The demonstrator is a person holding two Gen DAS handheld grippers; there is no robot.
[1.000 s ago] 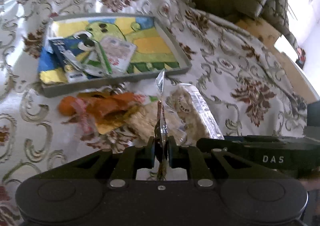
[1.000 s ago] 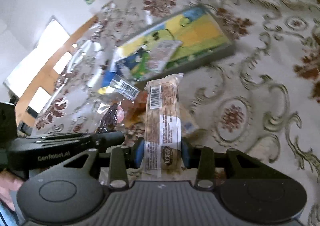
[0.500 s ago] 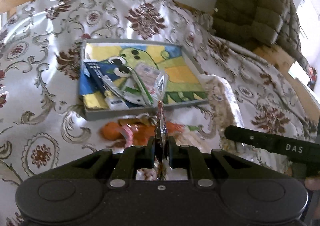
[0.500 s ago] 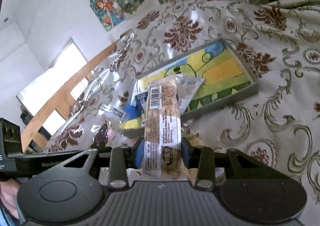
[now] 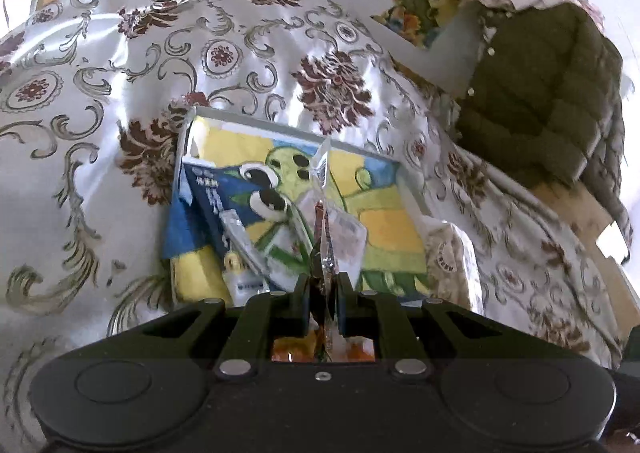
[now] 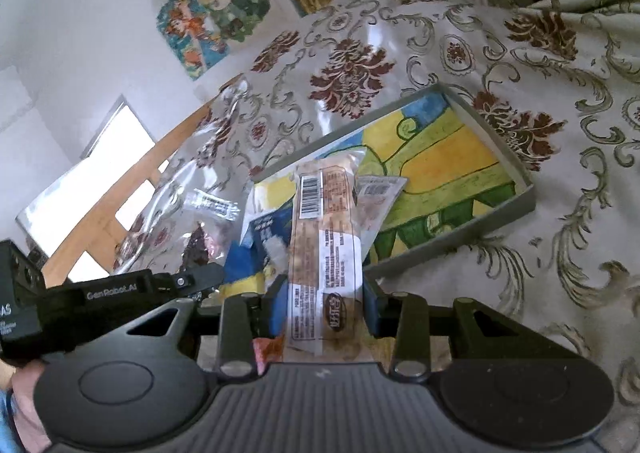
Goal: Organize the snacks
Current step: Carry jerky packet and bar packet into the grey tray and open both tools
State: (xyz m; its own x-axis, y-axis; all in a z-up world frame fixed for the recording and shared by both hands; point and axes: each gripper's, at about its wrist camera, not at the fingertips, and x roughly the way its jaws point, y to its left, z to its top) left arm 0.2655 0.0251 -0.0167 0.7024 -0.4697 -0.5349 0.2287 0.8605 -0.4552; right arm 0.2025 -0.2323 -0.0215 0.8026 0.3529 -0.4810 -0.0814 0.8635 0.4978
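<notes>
A grey tray [image 5: 412, 193] with a yellow, green and blue cartoon lining lies on the patterned tablecloth, also seen as the tray [image 6: 504, 145] in the right wrist view. Several snack packets [image 5: 240, 229] lie in its left part. My left gripper [image 5: 323, 293] is shut on the edge of a thin clear snack packet [image 5: 322, 209], held edge-on over the tray's near side. That packet [image 6: 196, 225] and the left gripper [image 6: 200, 279] show at the left of the right wrist view. My right gripper [image 6: 323, 307] is shut on a long clear-wrapped pastry bar [image 6: 324, 237], which points at the tray.
A shiny cream tablecloth [image 5: 100, 93] with brown flowers covers the table. A dark green padded jacket [image 5: 552, 105] hangs at the far right. Cartoon pictures [image 6: 212, 1] are on the white wall behind. Orange wrappers [image 5: 296, 349] lie under the left gripper. A wooden edge [image 6: 120, 205] runs along the left.
Both grippers have carried their packets forward to the tray. The tray now sits closer and more central in both views; the orange wrappers have slid under the left gripper.
</notes>
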